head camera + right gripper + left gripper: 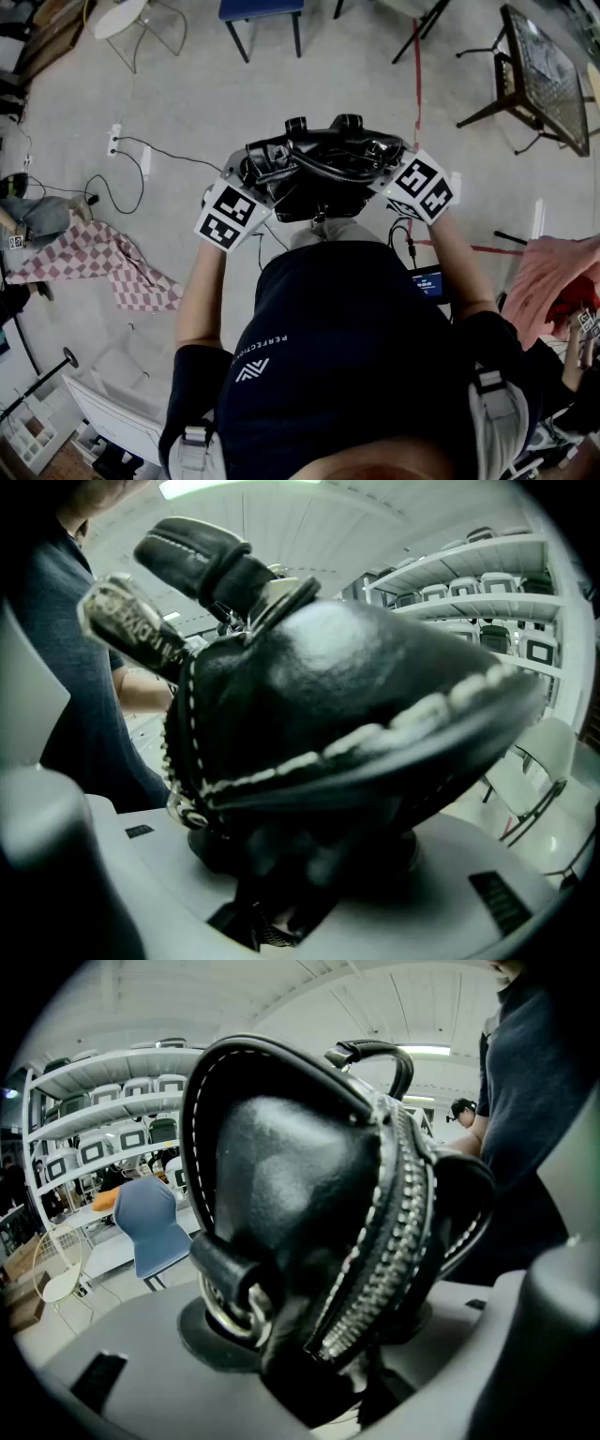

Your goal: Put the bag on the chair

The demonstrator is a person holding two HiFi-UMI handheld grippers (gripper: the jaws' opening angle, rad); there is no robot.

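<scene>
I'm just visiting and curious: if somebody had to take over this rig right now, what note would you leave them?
Left gripper: closed on the left end of the black bag.
Right gripper: closed on the bag's right end.
Bag: held in the air between both grippers, in front of the person, above the floor.
Done: bag is lifted.
Left: carry it to a chair, probably the blue chair ahead, set it on the seat, then open both grippers.

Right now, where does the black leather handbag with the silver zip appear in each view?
Head view: black leather handbag at upper centre, off the floor.
Left gripper view: fills the centre, clamped between the jaws.
Right gripper view: fills the centre, clamped likewise.
Shared landmark: the person's dark navy shirt.
</scene>
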